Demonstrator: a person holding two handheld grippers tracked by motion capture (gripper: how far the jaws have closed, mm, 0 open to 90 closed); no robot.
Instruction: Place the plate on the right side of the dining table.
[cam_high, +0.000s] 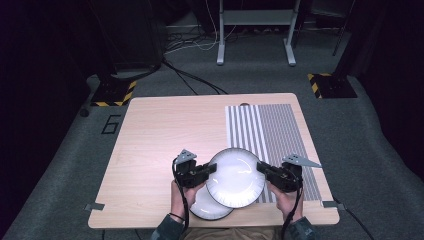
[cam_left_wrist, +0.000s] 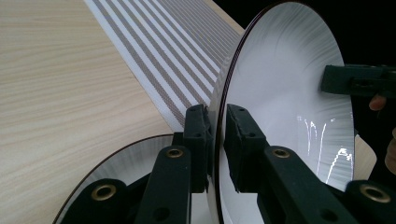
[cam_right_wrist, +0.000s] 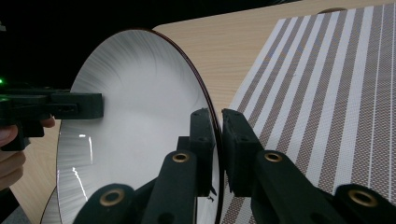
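Observation:
A white plate (cam_high: 235, 177) with a thin dark rim is held above the table between both grippers. My left gripper (cam_high: 209, 170) is shut on its left rim, and my right gripper (cam_high: 261, 167) is shut on its right rim. In the left gripper view the plate (cam_left_wrist: 285, 93) stands edge-on between the jaws of the left gripper (cam_left_wrist: 217, 135). The right gripper view has the same plate (cam_right_wrist: 140, 116) pinched at its rim by the right gripper (cam_right_wrist: 218, 140). A second white plate (cam_high: 207, 207) lies on the table under the held one, also seen as the lower plate (cam_left_wrist: 126, 163).
A striped grey and white placemat (cam_high: 270, 135) lies on the right half of the wooden table (cam_high: 160, 140). The lower plate sits close to the table's front edge. Cables and a desk frame (cam_high: 255, 30) are on the floor beyond.

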